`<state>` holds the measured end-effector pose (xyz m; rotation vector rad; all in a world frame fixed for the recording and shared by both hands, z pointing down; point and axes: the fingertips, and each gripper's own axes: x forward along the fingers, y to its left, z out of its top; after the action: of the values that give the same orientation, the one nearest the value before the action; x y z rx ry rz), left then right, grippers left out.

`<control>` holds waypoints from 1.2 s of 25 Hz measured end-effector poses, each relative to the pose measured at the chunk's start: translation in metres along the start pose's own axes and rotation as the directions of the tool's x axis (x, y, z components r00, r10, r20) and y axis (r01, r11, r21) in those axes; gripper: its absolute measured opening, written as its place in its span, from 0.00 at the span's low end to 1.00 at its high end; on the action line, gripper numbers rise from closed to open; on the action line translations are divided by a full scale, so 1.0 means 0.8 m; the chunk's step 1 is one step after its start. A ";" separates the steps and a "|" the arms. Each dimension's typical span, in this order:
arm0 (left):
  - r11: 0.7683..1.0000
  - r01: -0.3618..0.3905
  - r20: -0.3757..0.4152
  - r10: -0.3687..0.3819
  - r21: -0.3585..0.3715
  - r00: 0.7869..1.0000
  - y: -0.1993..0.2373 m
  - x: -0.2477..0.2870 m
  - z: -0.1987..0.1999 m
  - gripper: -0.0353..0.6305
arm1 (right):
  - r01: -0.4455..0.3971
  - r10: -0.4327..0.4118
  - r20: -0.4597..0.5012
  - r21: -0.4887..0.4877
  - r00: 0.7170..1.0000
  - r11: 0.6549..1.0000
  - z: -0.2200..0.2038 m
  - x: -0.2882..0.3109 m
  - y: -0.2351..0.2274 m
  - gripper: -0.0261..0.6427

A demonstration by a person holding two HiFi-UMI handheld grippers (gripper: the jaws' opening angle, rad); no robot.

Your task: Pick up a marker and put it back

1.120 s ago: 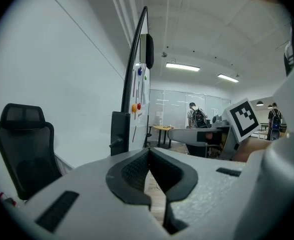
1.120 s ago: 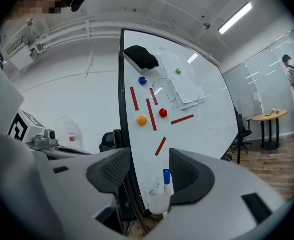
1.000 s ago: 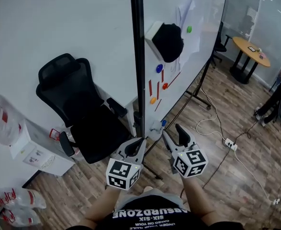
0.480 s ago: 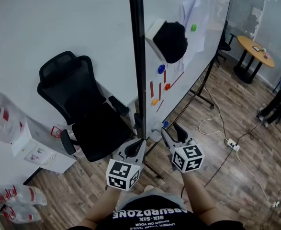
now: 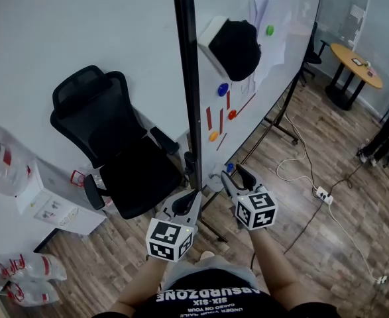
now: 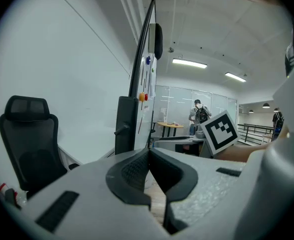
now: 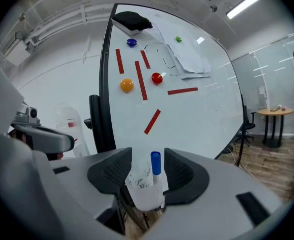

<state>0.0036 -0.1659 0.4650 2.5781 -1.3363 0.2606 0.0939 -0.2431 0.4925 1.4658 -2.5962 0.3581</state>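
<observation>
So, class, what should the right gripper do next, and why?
Probably close the right gripper on the marker: its jaws, which have just been closing, stand apart with the blue-capped marker upright in its cup between them, untouched.

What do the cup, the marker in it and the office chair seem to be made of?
The cup looks like translucent white plastic, matte, smudged with dark ink. The marker seems smooth plastic: blue cap, white barrel. The chair looks like black mesh or fabric on a dark frame; its weave is too small to confirm.
</observation>
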 end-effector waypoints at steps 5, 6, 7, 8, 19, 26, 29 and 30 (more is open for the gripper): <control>1.000 0.002 -0.005 -0.002 -0.004 1.000 -0.001 0.000 -0.003 0.06 | 0.014 -0.014 -0.009 -0.011 1.000 1.000 -0.012 0.011 -0.008 0.29; 1.000 0.003 -0.005 -0.003 -0.004 1.000 -0.001 0.000 -0.004 0.06 | 0.016 -0.016 -0.011 -0.014 1.000 1.000 -0.014 0.013 -0.009 0.28; 1.000 0.004 -0.005 -0.004 -0.004 1.000 -0.001 0.001 -0.004 0.06 | 0.017 -0.018 -0.015 -0.017 1.000 1.000 -0.015 0.015 -0.010 0.27; 1.000 0.004 -0.005 -0.004 -0.004 1.000 0.000 0.001 -0.004 0.06 | 0.019 -0.019 -0.019 -0.020 1.000 1.000 -0.017 0.016 -0.010 0.26; 1.000 -0.005 -0.006 0.005 -0.013 1.000 0.004 0.000 -0.004 0.06 | 0.025 -0.027 -0.047 -0.030 0.999 0.999 -0.028 0.026 -0.013 0.17; 1.000 -0.002 -0.013 0.002 -0.012 1.000 0.003 0.003 -0.006 0.06 | 0.023 -0.024 -0.043 -0.026 0.999 0.999 -0.028 0.025 -0.016 0.14; 1.000 -0.001 -0.016 0.001 -0.009 1.000 0.002 0.004 -0.005 0.06 | 0.020 -0.021 -0.045 -0.026 0.999 0.999 -0.028 0.025 -0.017 0.14; 1.000 0.000 -0.016 0.000 -0.008 1.000 0.002 0.005 -0.005 0.06 | 0.019 -0.020 -0.046 -0.027 0.999 0.999 -0.028 0.026 -0.017 0.14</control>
<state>0.0041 -0.1688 0.4699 2.5634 -1.3296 0.2749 0.0953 -0.2606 0.5211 1.4560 -2.5392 0.3496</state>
